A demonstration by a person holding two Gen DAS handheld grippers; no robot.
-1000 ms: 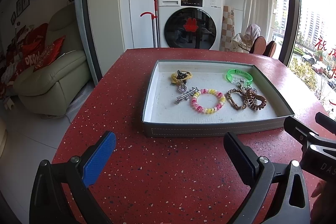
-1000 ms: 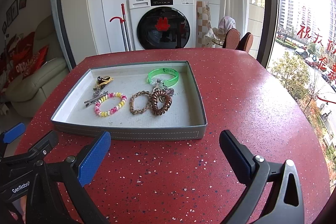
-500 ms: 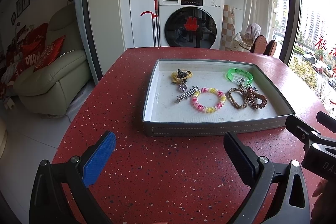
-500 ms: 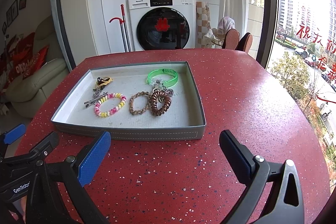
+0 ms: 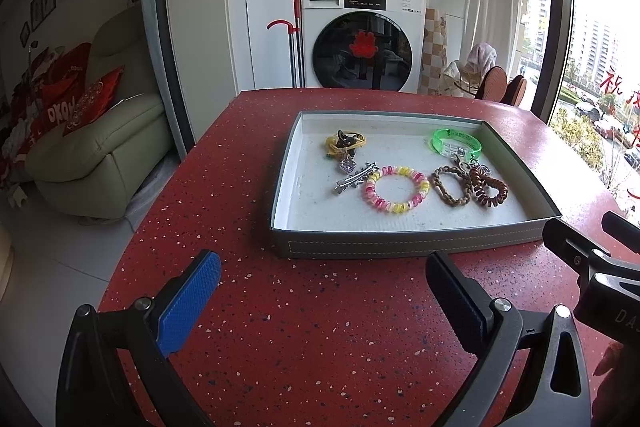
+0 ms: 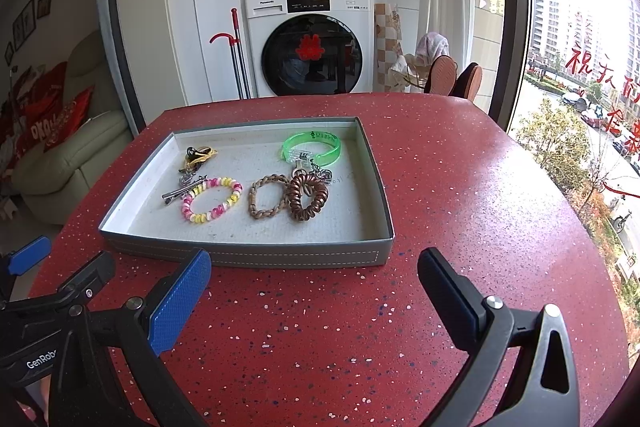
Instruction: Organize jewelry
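Right tongs agape, street visible, sofa leftward

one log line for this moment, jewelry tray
left tongs: open, empty | right tongs: open, empty | tray: bracelets inside, untouched | phase: approach

Grey tray holds pink-yellow coil bracelet, braided brown loop, brown coil (touching), green bangle.

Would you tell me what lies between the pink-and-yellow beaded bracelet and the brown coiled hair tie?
A braided brown bracelet lies between them, clearest in the right wrist view.
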